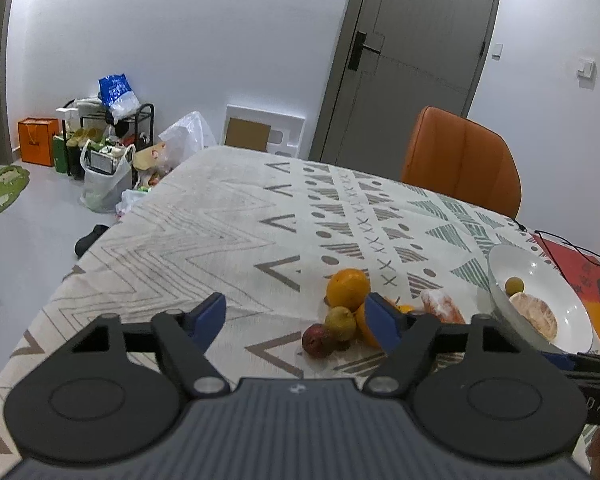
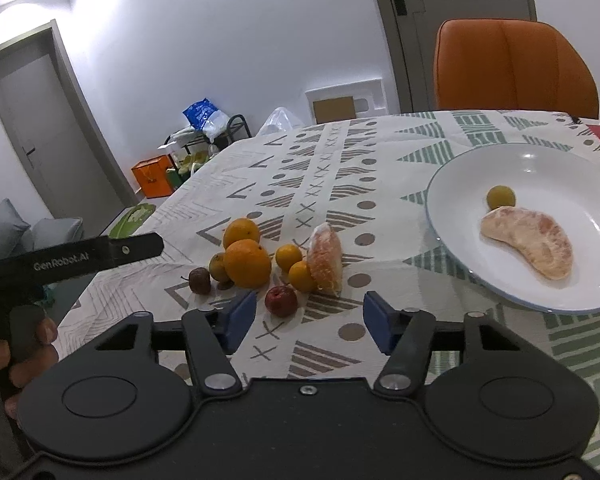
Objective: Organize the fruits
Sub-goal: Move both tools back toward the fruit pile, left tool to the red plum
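A pile of fruit lies on the patterned tablecloth: two oranges [image 2: 247, 263], small yellow fruits [image 2: 288, 257], dark red fruits [image 2: 281, 300] and a peeled pomelo segment [image 2: 326, 259]. A white plate [image 2: 460, 184] to the right holds a pomelo segment [image 2: 532, 244] and a small green-yellow fruit [image 2: 500, 196]. My right gripper [image 2: 309, 322] is open and empty, just short of the pile. My left gripper [image 1: 296, 318] is open and empty, left of the pile [image 1: 347, 288]. The plate also shows in the left wrist view [image 1: 512, 260].
An orange chair [image 2: 512, 68] stands at the table's far side. A red mat with cables [image 1: 572, 260] lies beyond the plate. Bags, a rack and boxes [image 1: 100, 140] sit on the floor past the table's left edge.
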Action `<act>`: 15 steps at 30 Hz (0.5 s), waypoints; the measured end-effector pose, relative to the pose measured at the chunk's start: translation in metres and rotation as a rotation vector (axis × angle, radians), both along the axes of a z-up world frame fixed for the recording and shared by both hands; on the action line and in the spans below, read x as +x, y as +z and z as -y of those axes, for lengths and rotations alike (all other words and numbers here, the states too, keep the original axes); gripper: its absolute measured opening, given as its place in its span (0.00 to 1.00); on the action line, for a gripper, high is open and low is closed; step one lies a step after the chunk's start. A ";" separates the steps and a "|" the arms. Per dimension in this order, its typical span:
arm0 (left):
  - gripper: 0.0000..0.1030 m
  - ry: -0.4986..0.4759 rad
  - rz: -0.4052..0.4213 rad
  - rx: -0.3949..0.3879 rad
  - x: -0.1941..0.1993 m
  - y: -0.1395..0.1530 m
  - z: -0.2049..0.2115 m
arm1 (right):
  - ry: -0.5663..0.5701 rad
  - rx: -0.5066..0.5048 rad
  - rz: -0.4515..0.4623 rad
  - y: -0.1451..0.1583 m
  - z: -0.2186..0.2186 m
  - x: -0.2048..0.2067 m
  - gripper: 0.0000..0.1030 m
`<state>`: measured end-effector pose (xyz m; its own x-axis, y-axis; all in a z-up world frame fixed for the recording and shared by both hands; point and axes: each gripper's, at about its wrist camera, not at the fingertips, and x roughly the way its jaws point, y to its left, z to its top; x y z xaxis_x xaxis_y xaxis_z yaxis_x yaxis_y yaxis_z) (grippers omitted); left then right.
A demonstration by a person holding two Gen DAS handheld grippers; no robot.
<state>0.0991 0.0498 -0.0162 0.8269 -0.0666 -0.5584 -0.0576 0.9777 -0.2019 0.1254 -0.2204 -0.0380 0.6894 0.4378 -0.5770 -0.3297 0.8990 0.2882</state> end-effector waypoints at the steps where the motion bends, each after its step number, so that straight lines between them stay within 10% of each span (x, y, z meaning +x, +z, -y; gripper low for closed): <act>1: 0.69 -0.002 -0.006 -0.004 0.001 -0.002 0.000 | 0.002 -0.001 0.000 -0.001 -0.001 0.001 0.57; 15: 0.51 -0.030 -0.062 -0.019 0.019 -0.029 0.007 | 0.020 -0.015 -0.050 -0.016 -0.016 0.015 0.43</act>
